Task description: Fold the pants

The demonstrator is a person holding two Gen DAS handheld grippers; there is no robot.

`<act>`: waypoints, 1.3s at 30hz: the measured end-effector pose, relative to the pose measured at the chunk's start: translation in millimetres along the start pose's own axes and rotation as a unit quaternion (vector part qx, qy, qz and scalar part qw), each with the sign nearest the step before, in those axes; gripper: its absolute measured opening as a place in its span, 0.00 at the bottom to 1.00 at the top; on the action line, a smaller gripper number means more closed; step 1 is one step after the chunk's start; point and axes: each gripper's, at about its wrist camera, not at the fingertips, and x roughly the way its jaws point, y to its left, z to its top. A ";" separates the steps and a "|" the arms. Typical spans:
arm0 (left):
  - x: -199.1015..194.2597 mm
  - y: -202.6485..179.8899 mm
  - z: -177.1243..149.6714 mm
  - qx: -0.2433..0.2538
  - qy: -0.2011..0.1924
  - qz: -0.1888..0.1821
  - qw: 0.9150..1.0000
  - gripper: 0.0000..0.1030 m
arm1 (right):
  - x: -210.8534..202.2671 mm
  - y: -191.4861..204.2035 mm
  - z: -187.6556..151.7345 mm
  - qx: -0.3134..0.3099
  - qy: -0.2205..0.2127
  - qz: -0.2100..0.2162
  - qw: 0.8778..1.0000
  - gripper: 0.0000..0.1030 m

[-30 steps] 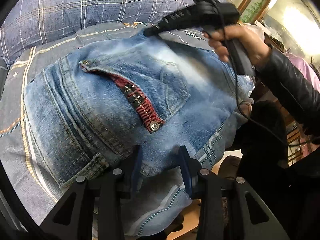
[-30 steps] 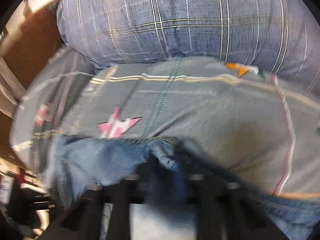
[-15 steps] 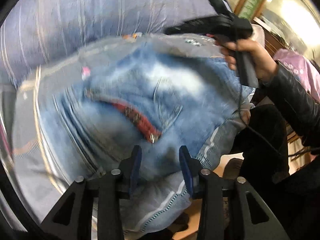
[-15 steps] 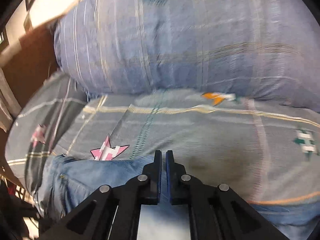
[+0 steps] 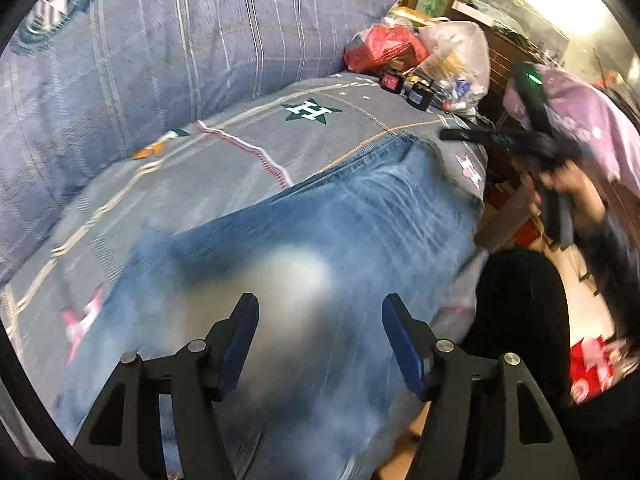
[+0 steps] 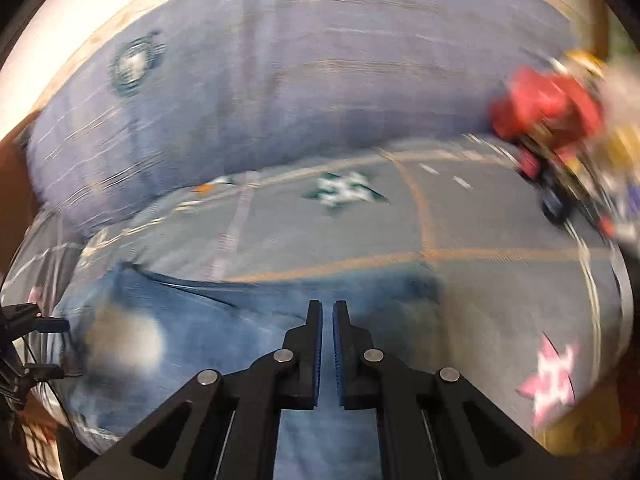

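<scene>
While the jeans (image 5: 352, 240) lie spread on the patterned bedcover (image 5: 224, 160) beneath both sets of fingers, the left gripper (image 5: 320, 344) has just been opening, nothing between its pads. The right gripper (image 6: 327, 352) is pinched closed and empty above the denim. Judged a repositioning between folds; next, each gripper needs a fresh hold at a fabric edge.

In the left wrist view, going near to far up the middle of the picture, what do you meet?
Left hand-held gripper → jeans → green star on the bedsheet → big plaid pillow.
</scene>
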 end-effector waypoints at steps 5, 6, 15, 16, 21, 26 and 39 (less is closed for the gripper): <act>34.4 -9.5 23.7 -0.026 0.016 -0.010 0.999 0.63 | -5.8 -44.5 -16.7 0.086 -0.032 0.122 0.988 0.88; 35.8 -13.6 24.2 -0.023 0.016 -0.013 1.000 0.63 | -3.7 -50.7 -19.5 0.101 -0.036 0.151 0.983 0.99; 53.1 -24.7 35.9 0.012 0.030 0.014 0.999 0.63 | 18.6 -67.1 -14.4 0.139 -0.027 0.172 0.975 1.00; 53.9 -21.5 40.3 0.015 0.029 0.021 0.999 0.63 | 21.3 -70.2 -12.3 0.140 -0.022 0.170 0.975 1.00; 65.6 -7.8 62.6 0.053 0.034 0.052 0.997 0.63 | 31.3 -87.0 -4.8 0.153 0.008 0.144 0.978 1.00; 96.4 3.4 69.8 0.077 0.072 0.083 0.991 0.49 | 58.0 -89.4 -0.3 0.147 0.050 0.125 0.980 0.66; 94.3 33.9 61.3 -0.006 0.019 0.133 0.991 0.00 | 16.5 -68.8 31.9 0.071 -0.068 0.057 0.994 0.12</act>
